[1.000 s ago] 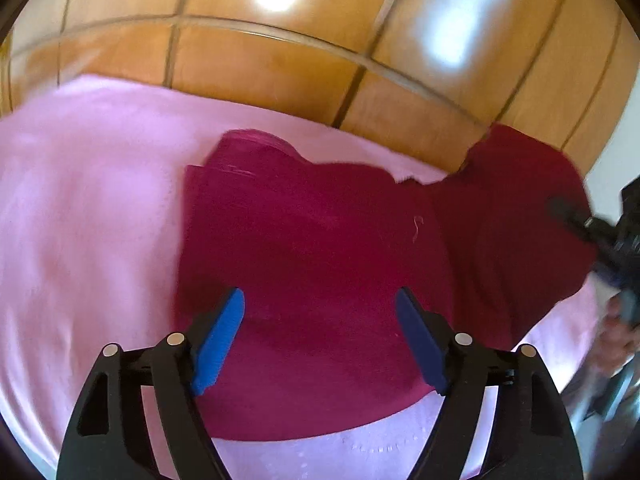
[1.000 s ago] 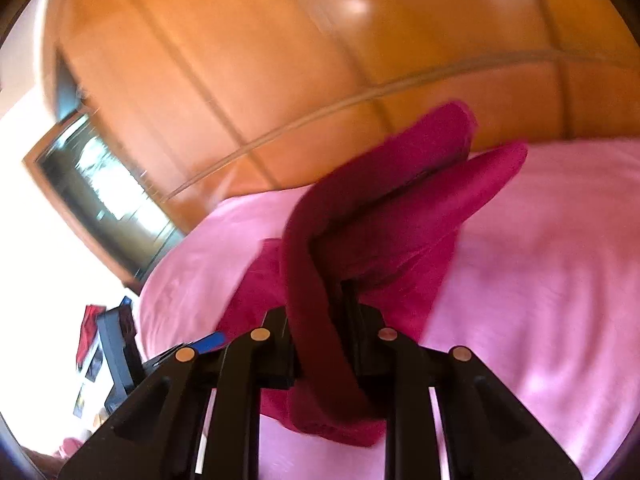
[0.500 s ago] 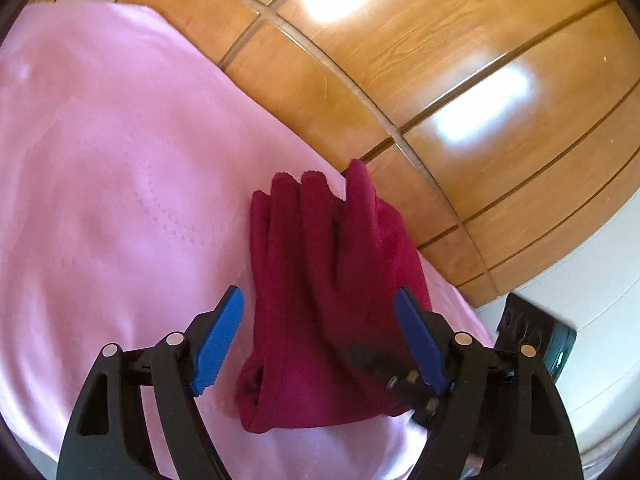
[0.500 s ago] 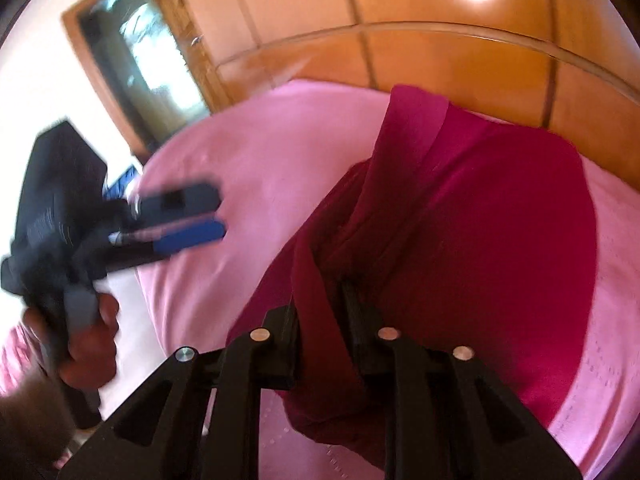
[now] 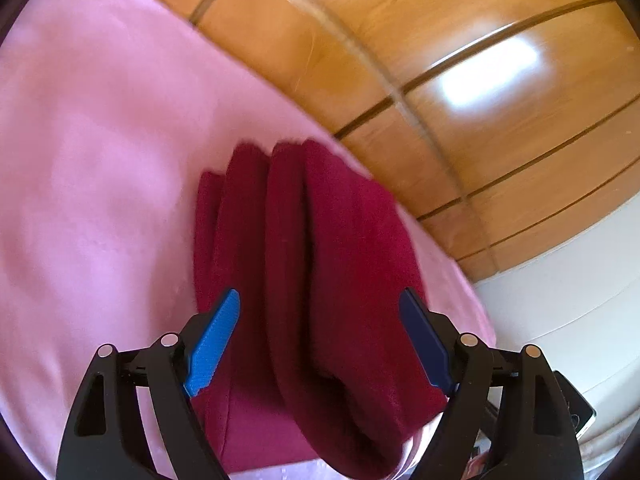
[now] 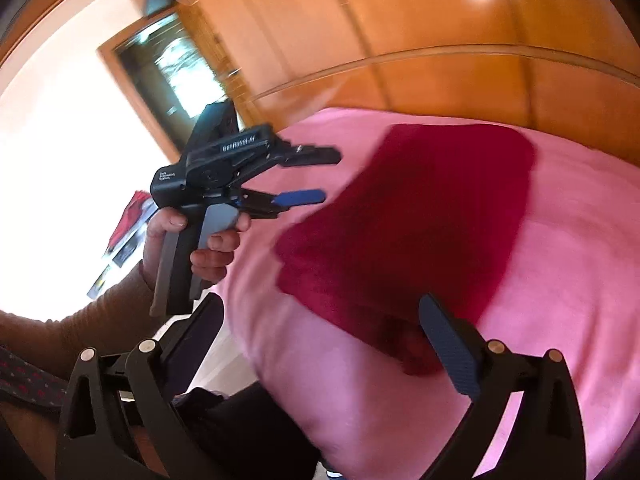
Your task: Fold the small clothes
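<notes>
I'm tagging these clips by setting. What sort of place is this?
Probably a home bedroom: a dark red garment lies folded on a soft surface under a pink sheet, likely a bed, with glossy wooden wardrobe-like panels behind it and a wood-framed doorway.

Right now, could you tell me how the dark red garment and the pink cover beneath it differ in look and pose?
The dark red garment is deep crimson; the pink cover is pale pink. The garment is folded into a compact stack, its layered edges visible in the left wrist view; the cover lies spread in one smooth sheet. The garment takes up only a patch; the cover runs well beyond it on every side. Both are soft fabric, lying free of either gripper.
</notes>
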Action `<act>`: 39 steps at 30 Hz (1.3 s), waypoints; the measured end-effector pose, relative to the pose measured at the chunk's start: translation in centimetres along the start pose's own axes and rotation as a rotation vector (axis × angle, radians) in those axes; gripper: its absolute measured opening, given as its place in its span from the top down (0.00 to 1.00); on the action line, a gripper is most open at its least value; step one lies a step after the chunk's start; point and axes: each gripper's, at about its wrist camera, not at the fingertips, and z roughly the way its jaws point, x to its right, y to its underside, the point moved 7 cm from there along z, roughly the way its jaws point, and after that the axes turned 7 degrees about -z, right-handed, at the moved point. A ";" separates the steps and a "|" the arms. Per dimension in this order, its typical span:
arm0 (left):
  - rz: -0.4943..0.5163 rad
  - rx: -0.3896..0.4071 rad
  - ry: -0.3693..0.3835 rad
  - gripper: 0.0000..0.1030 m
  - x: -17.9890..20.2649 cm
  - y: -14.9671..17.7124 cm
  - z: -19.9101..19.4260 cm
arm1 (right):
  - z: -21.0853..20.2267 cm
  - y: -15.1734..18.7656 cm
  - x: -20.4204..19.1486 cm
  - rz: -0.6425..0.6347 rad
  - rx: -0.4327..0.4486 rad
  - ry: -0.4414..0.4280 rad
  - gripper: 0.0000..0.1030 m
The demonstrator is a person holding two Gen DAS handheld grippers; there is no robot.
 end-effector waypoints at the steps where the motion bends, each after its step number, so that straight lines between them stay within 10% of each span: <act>1: -0.007 -0.027 0.002 0.22 0.1 0.1 0.8 | 0.0 0.2 0.9 -0.001 0.000 0.053 0.05; 8: -0.011 -0.070 -0.009 0.23 1.7 -0.2 3.3 | 2.7 -0.3 2.7 0.027 -0.018 0.128 0.26; 13: 0.074 -0.045 -0.123 0.78 1.9 -0.3 3.8 | 3.0 -0.4 1.1 0.015 -0.002 0.110 0.16; 30: 0.313 0.198 -0.473 0.63 -2.1 0.7 -1.1 | 6.5 0.2 -2.7 -0.057 -0.114 -0.016 0.07; 39: 0.396 0.253 -0.580 0.58 -2.3 1.0 -1.5 | 4.0 -8.8 4.5 0.177 0.080 0.039 0.12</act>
